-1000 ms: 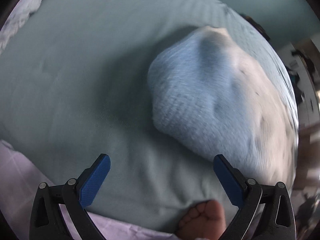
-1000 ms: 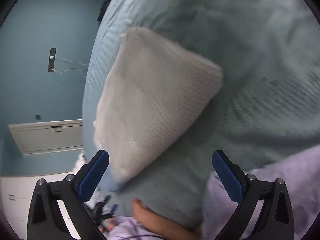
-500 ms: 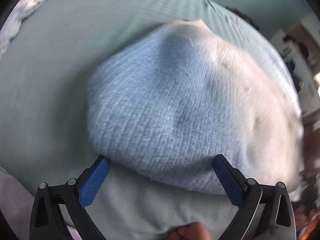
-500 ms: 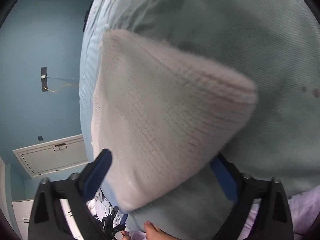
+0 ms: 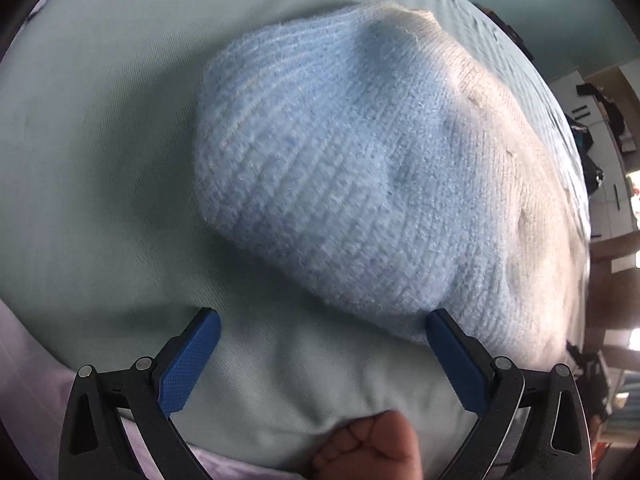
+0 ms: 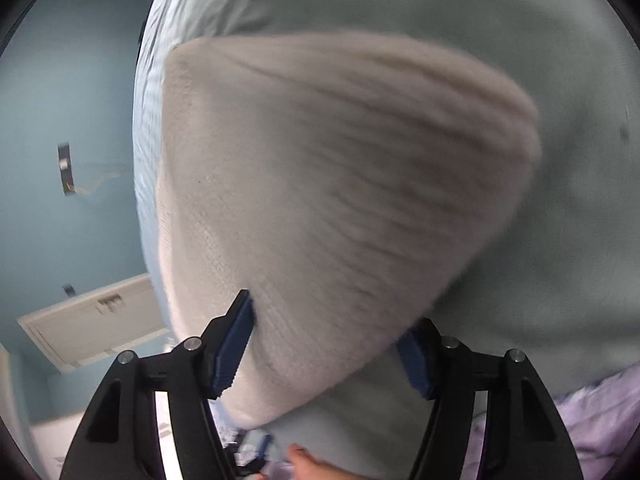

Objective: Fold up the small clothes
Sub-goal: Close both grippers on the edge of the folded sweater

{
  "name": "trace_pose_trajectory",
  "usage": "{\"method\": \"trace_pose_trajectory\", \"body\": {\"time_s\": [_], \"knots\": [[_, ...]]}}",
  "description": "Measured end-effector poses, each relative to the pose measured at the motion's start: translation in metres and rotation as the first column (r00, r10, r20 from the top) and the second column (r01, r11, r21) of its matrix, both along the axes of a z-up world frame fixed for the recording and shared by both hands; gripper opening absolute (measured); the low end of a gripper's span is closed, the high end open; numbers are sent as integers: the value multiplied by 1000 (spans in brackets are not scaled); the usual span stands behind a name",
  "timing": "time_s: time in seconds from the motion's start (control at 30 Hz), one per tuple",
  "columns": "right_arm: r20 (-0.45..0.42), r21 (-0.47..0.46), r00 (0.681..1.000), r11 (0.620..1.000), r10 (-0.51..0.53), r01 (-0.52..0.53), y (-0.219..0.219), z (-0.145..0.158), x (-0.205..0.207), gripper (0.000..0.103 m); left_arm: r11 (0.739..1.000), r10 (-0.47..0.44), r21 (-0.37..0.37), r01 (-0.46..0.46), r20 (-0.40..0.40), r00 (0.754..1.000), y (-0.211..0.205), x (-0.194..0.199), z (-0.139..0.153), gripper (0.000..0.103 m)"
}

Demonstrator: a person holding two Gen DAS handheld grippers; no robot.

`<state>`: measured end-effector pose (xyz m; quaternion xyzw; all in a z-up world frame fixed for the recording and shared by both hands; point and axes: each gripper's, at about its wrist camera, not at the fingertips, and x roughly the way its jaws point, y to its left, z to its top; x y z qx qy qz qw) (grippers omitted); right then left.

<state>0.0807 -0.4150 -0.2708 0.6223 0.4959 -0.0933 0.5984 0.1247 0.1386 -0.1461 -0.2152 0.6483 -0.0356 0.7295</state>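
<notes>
A small knitted garment (image 5: 340, 180), pale blue in shade and off-white in light, lies on a pale green bed sheet (image 5: 100, 140). My left gripper (image 5: 322, 316) hovers open just before its near edge; the right blue pad (image 5: 452, 356) touches the knit's hem, the left pad is over bare sheet. In the right wrist view the same garment (image 6: 320, 180) fills the middle. My right gripper (image 6: 332, 312) straddles its near corner, and its jaws are closing with the knit between them. One pad is partly hidden behind the fabric.
The sheet (image 6: 540, 60) runs to the bed's edge on the left of the right wrist view, beyond it a blue wall (image 6: 60, 80) and a white panel (image 6: 92, 332). A bare foot (image 5: 372, 448) and lilac cloth (image 6: 592, 412) lie near the grippers.
Both grippers have come down closer to the garment, which now looms larger. The right jaws have narrowed from wide open around its near corner. The left jaws stayed wide.
</notes>
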Motion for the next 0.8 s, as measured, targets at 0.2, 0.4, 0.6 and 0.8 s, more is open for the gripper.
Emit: {"method": "trace_pose_trajectory", "body": {"time_s": [0.2, 0.4, 0.6, 0.8], "knots": [[3, -17, 999, 999, 45, -45, 4, 1, 15, 78, 999, 19, -47, -19, 3, 1000, -3, 27, -10, 103], [4, -35, 998, 997, 65, -65, 3, 4, 14, 79, 993, 61, -103, -59, 18, 998, 0, 48, -18, 103], [4, -87, 996, 992, 92, -91, 8, 9, 20, 69, 984, 131, -125, -126, 35, 991, 12, 49, -17, 87], [19, -190, 993, 976, 114, -108, 10, 21, 20, 36, 978, 170, -133, -160, 70, 983, 19, 38, -7, 47]]}}
